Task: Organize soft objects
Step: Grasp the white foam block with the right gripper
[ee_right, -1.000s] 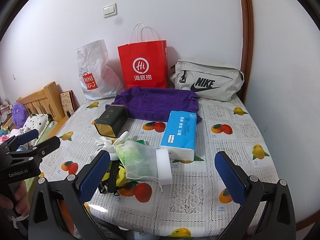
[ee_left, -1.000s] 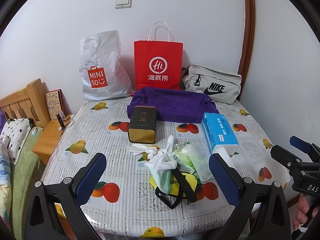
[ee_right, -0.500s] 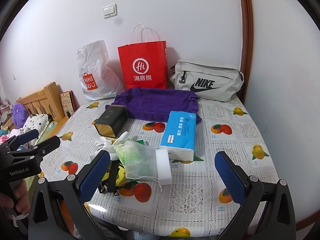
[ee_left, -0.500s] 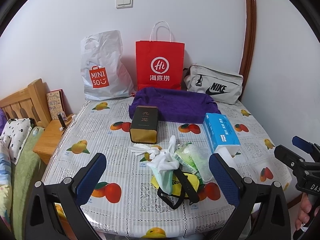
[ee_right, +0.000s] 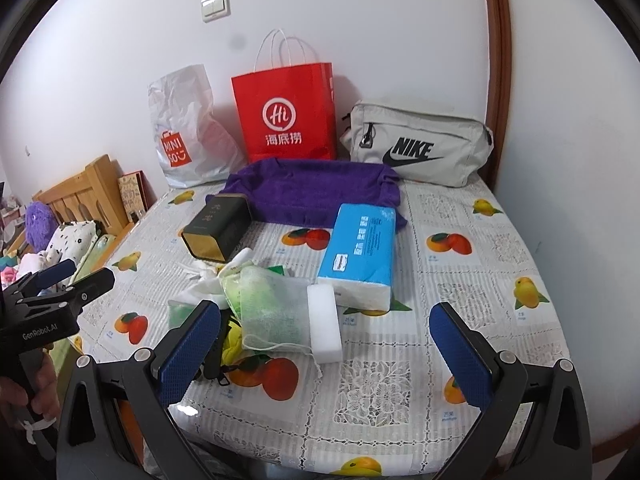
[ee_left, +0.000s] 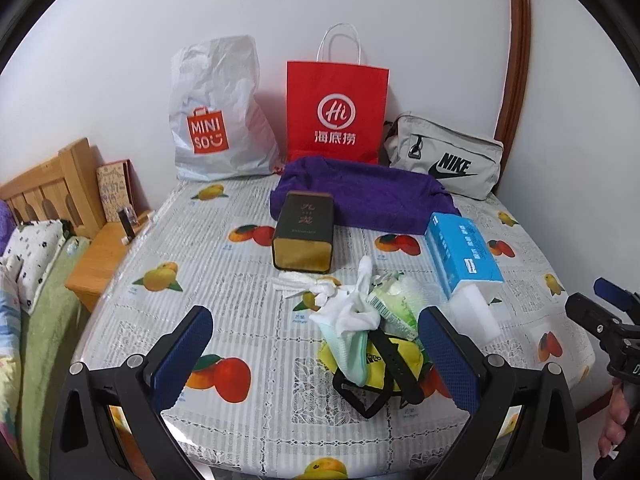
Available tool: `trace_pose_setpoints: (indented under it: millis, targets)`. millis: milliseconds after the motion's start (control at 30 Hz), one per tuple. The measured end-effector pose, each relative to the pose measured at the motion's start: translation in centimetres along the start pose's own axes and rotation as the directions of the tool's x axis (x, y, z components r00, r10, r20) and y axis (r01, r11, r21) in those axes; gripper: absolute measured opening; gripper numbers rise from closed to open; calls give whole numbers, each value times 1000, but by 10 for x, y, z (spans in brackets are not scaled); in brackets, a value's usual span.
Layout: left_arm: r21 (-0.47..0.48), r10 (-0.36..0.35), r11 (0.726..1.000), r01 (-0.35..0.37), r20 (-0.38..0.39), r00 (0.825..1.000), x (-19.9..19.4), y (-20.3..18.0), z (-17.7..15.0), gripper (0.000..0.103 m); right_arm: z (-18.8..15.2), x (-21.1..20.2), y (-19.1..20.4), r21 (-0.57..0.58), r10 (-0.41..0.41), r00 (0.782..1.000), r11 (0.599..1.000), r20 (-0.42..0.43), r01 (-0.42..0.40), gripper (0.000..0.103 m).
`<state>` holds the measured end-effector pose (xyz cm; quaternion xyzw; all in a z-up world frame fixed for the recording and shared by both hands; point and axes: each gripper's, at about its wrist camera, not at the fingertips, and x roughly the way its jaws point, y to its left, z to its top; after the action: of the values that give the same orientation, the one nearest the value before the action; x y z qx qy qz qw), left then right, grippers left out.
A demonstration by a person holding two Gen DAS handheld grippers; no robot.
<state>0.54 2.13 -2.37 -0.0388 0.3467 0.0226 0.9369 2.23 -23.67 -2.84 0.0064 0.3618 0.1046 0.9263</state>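
At the near edge of the fruit-printed plastic-covered worktop (ee_left: 224, 264), both tools hang short of the clutter, nothing gripped. The left hand-held gripper (ee_left: 316, 344) stands spread wide, empty; the right hand-held gripper (ee_right: 326, 350) likewise gapes, empty.

The soft things lie heaped centrally: a crumpled white cloth (ee_left: 352, 308), a pale green mesh pouch (ee_right: 272, 312), a white foam sponge block (ee_right: 325, 322) and a blue plastic-wrapped tissue pack (ee_right: 358, 256) at two o'clock from the heap. A yellow item with black straps (ee_left: 380, 364) sits under the cloth; what it is I cannot quite tell.

Judging the first pick, take the top layer first: descend over the cloth's raised peak, close on a bunched fold, and lift straight so the straps below don't drag. The dark rectangular tin (ee_left: 304, 232) at twelve o'clock is rigid; leave it.
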Motion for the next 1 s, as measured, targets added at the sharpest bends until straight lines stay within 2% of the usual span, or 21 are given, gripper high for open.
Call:
trace_pose_setpoints:
  millis: [167, 433, 500, 667, 700, 900, 1000]
  targets:
    - [-24, -28, 999, 27, -36, 999, 16, 8, -5, 103, -9, 24, -2, -17, 8, 1000, 1000, -25, -8, 102]
    - [-50, -52, 998, 46, -121, 991, 53, 16, -17, 103, -25, 76, -11, -24, 10, 995, 1000, -100, -13, 84]
    - [-53, -52, 998, 46, -137, 989, 63, 17, -20, 103, -28, 89, -12, -25, 17, 993, 999, -113, -20, 82]
    - [-51, -72, 997, 65, -150, 986, 80, 19, -24, 103, -32, 116, -12, -24, 37, 991, 999, -128, -40, 73]
    - [-51, -76, 996, 69, -153, 985, 83, 19, -24, 103, -32, 121, -12, -26, 38, 990, 999, -134, -42, 69]
    - [-53, -114, 993, 107, -160, 980, 103, 23, -19, 102, -34, 145, -8, -38, 66, 983, 997, -173, -74, 30]
    - [-55, -107, 994, 100, -149, 983, 112, 27, -12, 102, -33, 143, -7, -39, 75, 986, 996, -151, -82, 30]
